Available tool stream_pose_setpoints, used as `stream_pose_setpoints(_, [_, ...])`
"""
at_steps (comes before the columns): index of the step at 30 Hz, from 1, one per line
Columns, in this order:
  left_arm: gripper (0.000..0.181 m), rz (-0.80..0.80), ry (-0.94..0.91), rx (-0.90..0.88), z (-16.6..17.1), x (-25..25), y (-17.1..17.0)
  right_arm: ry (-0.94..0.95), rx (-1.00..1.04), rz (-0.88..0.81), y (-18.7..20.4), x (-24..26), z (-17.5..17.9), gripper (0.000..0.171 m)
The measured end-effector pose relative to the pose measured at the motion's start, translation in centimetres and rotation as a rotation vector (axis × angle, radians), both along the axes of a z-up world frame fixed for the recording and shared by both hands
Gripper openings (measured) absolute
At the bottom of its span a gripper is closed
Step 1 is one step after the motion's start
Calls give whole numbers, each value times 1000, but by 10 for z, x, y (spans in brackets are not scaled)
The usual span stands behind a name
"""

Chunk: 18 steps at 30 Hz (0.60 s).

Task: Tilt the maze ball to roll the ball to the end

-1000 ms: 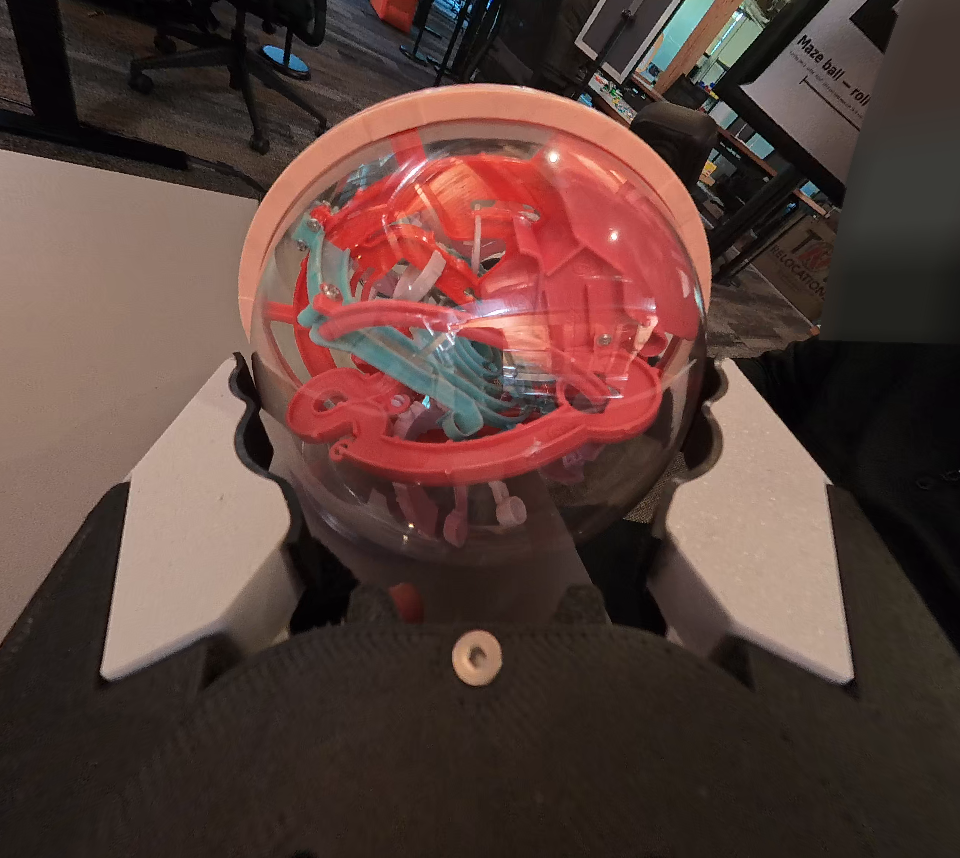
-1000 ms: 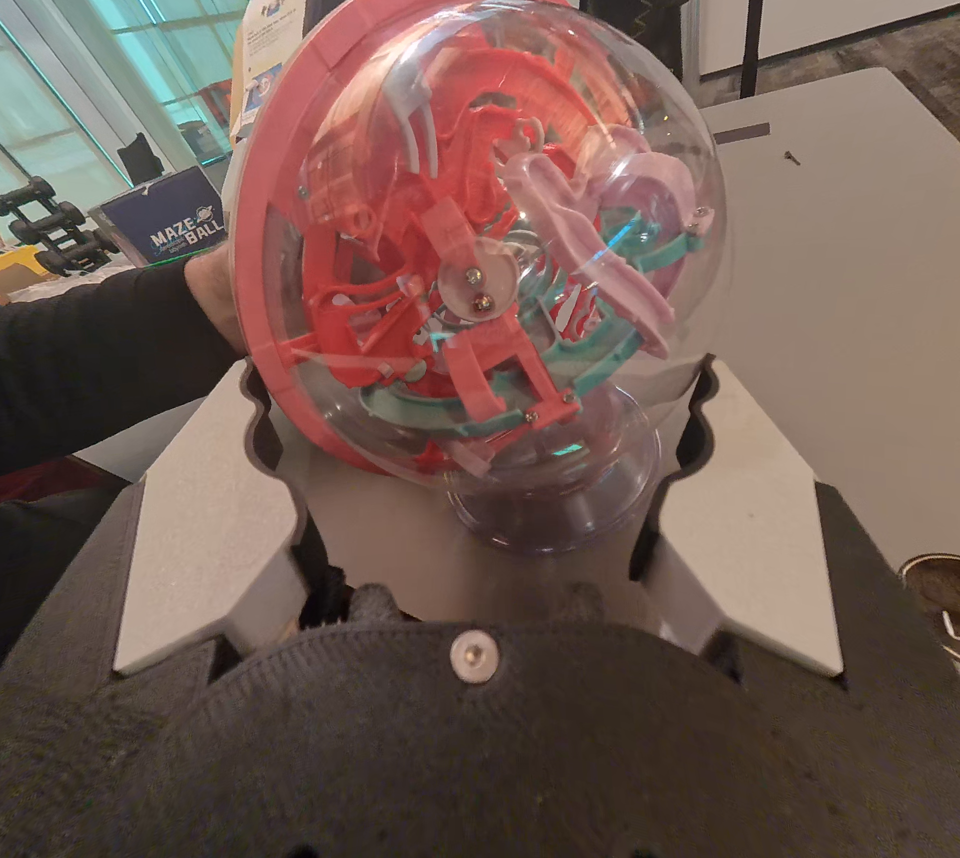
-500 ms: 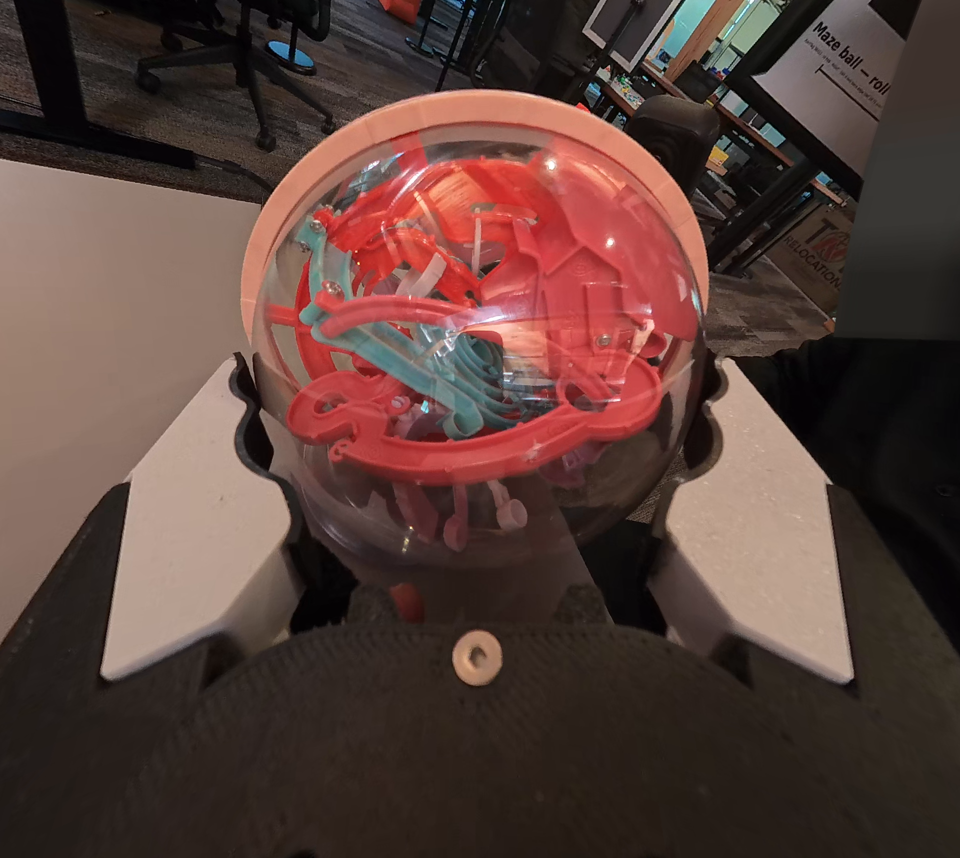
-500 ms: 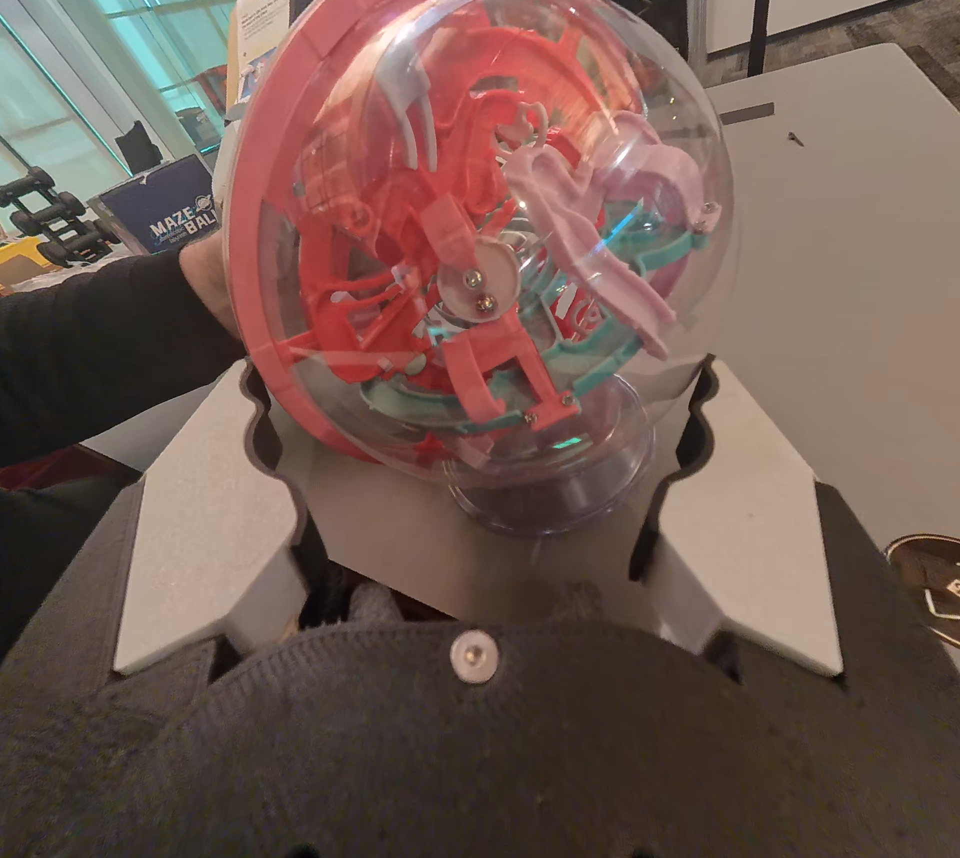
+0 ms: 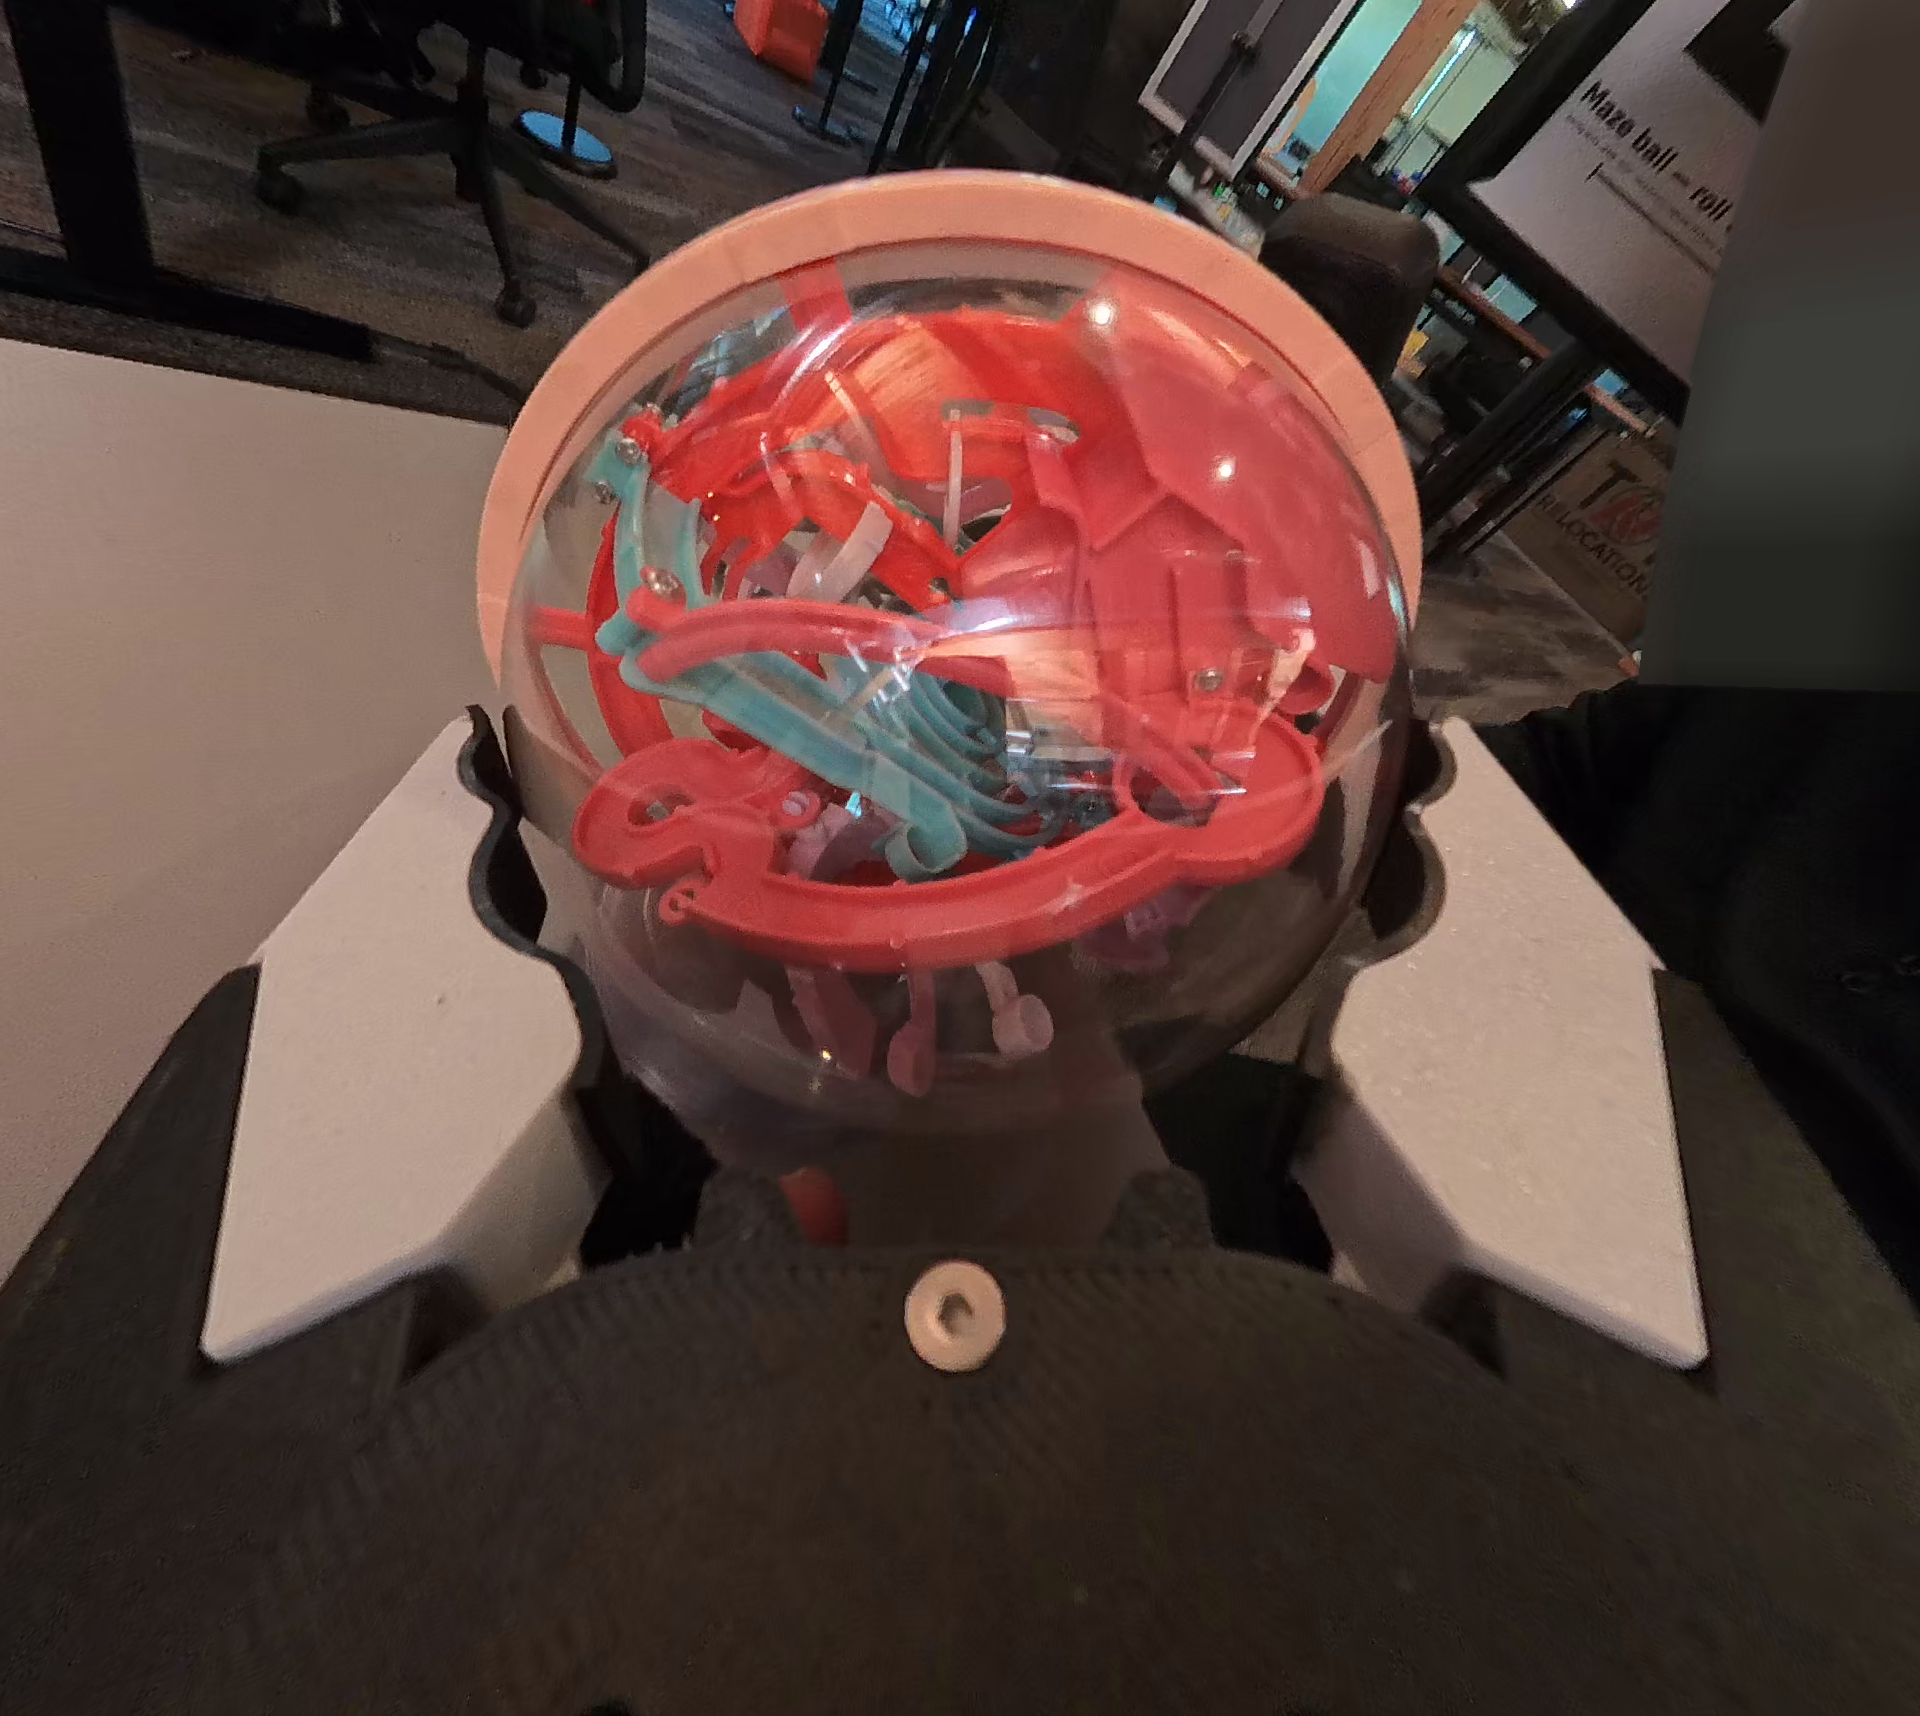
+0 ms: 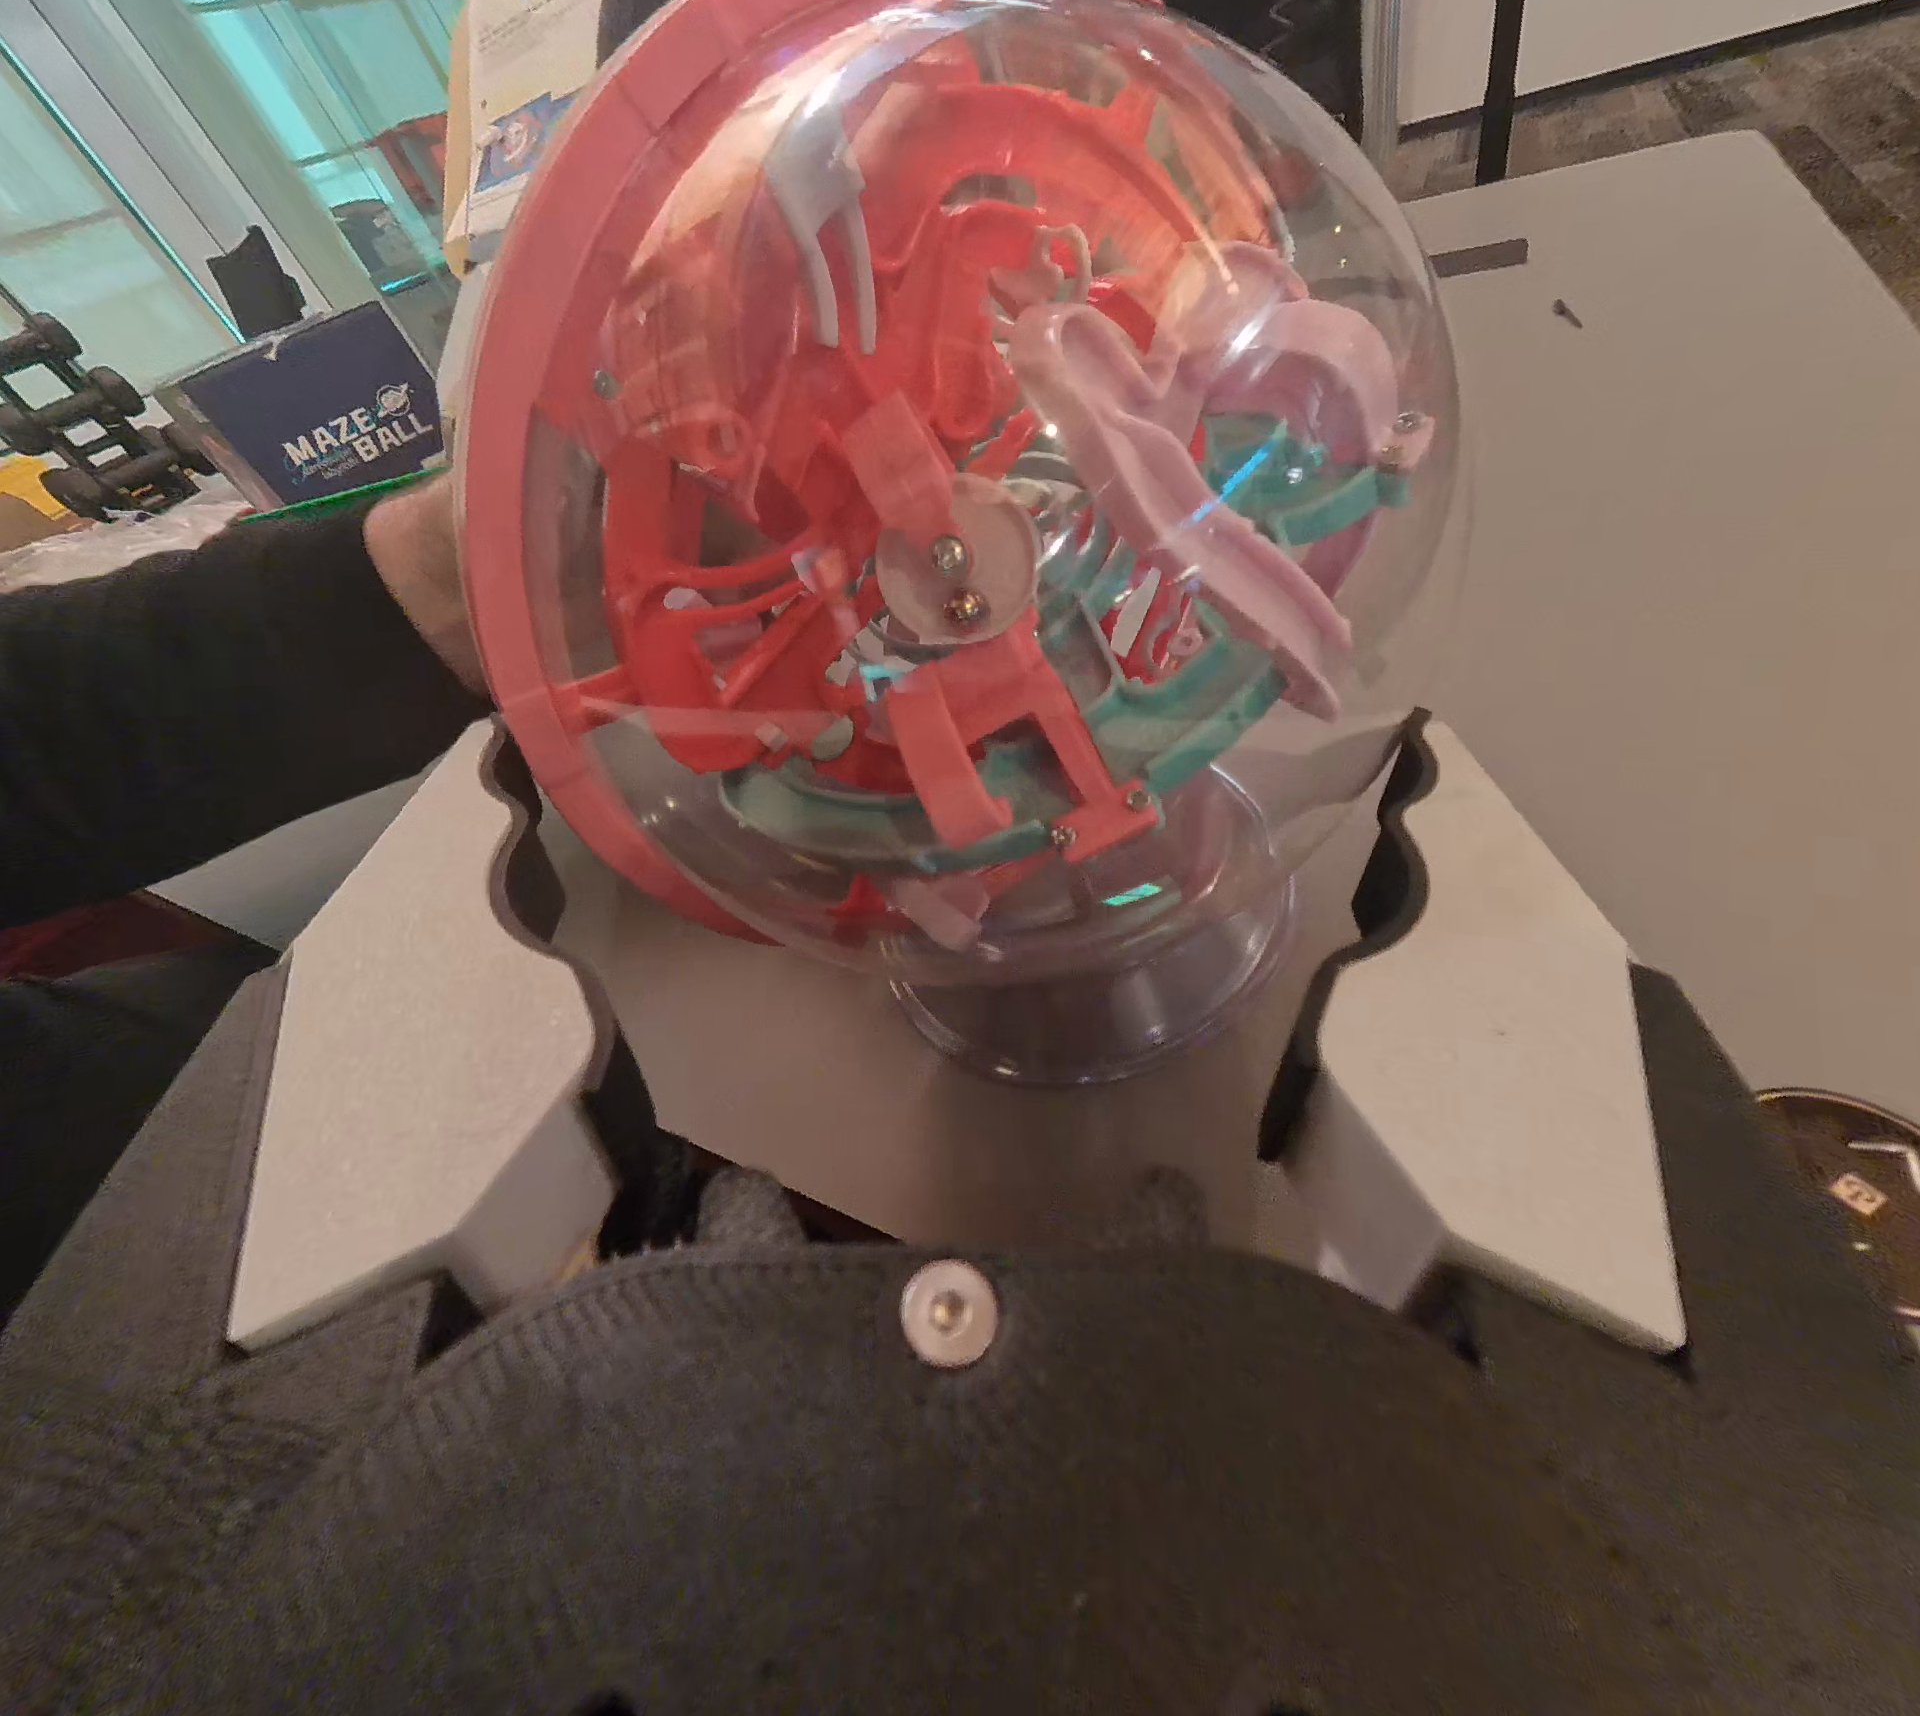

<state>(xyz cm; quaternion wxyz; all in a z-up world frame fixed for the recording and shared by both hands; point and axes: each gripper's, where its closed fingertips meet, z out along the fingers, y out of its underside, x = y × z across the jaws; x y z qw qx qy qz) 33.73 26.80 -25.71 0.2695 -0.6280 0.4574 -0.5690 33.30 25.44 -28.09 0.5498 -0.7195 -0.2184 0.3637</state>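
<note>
The maze ball is a clear sphere with a pink rim and red, teal and pale pink tracks inside. My left gripper is shut on it, with one white finger against each side. In the right wrist view the maze ball is tilted, with its rim to the left. My right gripper is shut on it from the opposite side. A small metal ball rests on a grey disc near the sphere's middle. A clear stand sits on the table right under the sphere.
A grey table extends to the right, with a dark round object at its near right edge. A person's hand in a black sleeve is behind the rim. A blue box stands far left. Office chairs and desks stand beyond the white table.
The sphere has tilted slightly and the background has shifted a little in both views. Both grippers keep the same hold on it.
</note>
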Motion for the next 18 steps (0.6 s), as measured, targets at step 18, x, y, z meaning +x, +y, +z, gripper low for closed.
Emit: stream_pose_setpoints(18, [158, -47, 29, -65, -18, 0, -11, -264, -90, 123, -6, 10, -4, 154])
